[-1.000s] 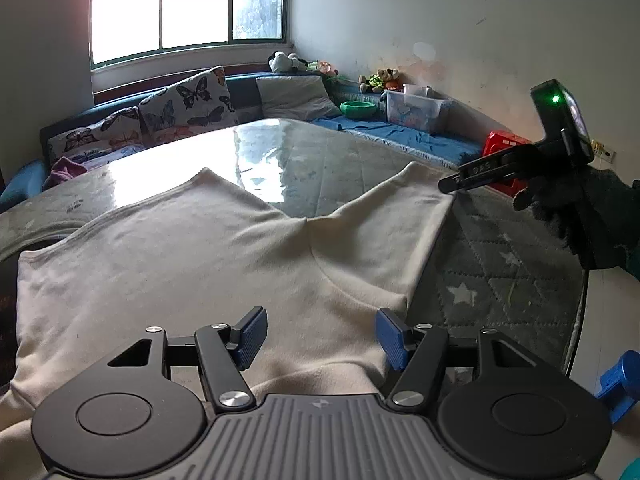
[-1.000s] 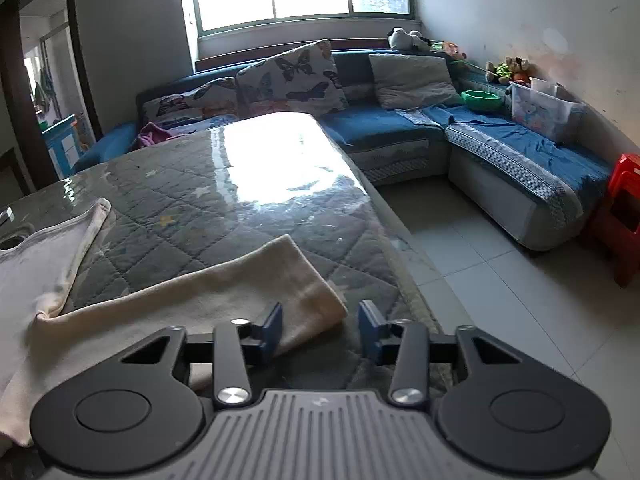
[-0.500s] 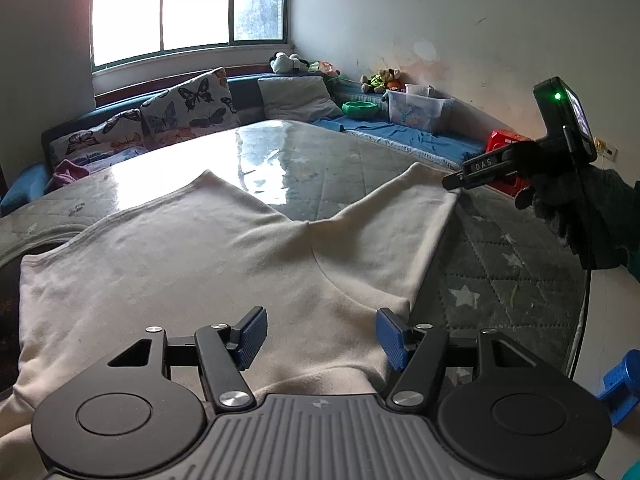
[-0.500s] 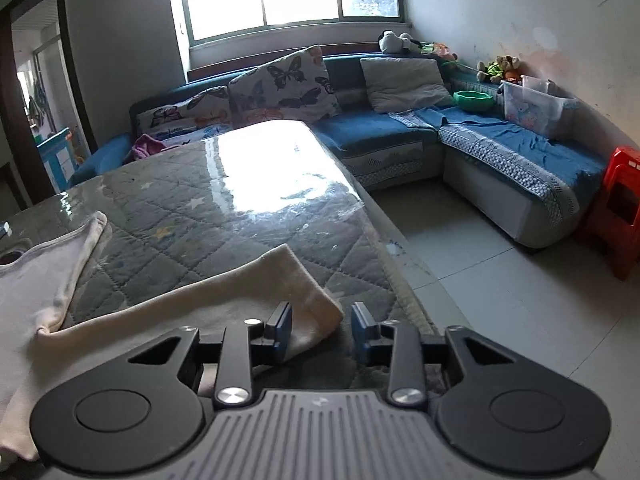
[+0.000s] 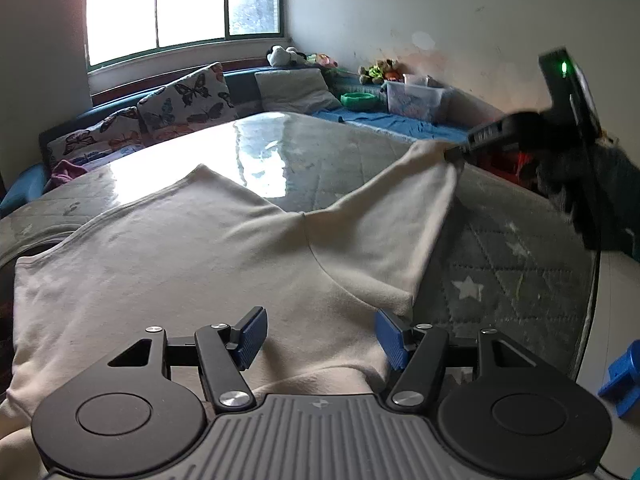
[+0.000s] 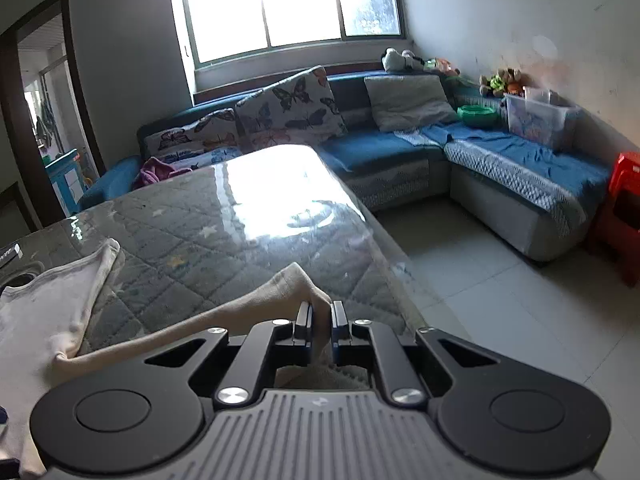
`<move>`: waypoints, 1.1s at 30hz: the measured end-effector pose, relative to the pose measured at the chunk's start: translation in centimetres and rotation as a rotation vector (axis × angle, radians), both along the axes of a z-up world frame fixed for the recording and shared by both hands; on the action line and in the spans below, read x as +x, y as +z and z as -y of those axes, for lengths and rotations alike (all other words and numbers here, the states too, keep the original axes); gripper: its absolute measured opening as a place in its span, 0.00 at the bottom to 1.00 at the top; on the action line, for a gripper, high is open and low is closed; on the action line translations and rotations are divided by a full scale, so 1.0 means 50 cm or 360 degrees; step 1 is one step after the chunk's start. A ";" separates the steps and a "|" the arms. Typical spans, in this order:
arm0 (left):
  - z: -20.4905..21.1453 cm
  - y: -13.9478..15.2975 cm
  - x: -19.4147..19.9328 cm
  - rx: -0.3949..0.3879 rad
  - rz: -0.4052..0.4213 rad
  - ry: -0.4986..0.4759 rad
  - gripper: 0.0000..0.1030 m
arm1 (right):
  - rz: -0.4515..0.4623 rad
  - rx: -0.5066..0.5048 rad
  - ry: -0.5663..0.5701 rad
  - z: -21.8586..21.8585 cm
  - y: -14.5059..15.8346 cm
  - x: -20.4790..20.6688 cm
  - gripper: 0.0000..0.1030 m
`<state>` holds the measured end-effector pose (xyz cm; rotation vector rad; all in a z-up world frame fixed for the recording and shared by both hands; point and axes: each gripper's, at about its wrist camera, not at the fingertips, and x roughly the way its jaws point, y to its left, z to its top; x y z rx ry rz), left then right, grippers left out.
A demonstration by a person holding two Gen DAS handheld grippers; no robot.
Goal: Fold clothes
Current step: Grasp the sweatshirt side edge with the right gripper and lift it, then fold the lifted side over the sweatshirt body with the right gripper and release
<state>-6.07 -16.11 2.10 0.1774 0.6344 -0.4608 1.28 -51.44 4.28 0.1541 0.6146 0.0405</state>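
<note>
Your right gripper [image 6: 320,316] has just closed on the sleeve [image 6: 280,292] of the shirt [image 5: 180,256]; your left gripper [image 5: 320,336] hangs open above the shirt on the table [image 5: 520,264].

Soft, matt cream cloth shirt [image 5: 208,256] under the left gripper; beyond it the quilted table cover [image 6: 192,240] shines glossy, plastic-smooth.

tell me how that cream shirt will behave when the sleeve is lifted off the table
Probably floppy: the sleeve pinched by the right gripper already sags toward the cream shirt. Likely light, since one corner grip raises it. It may drag on the table.
</note>
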 end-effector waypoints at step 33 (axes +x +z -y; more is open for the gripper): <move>-0.191 0.024 -0.080 -0.0227 0.0045 0.0322 0.63 | 0.0170 -0.0120 0.1258 -0.508 0.224 -0.106 0.07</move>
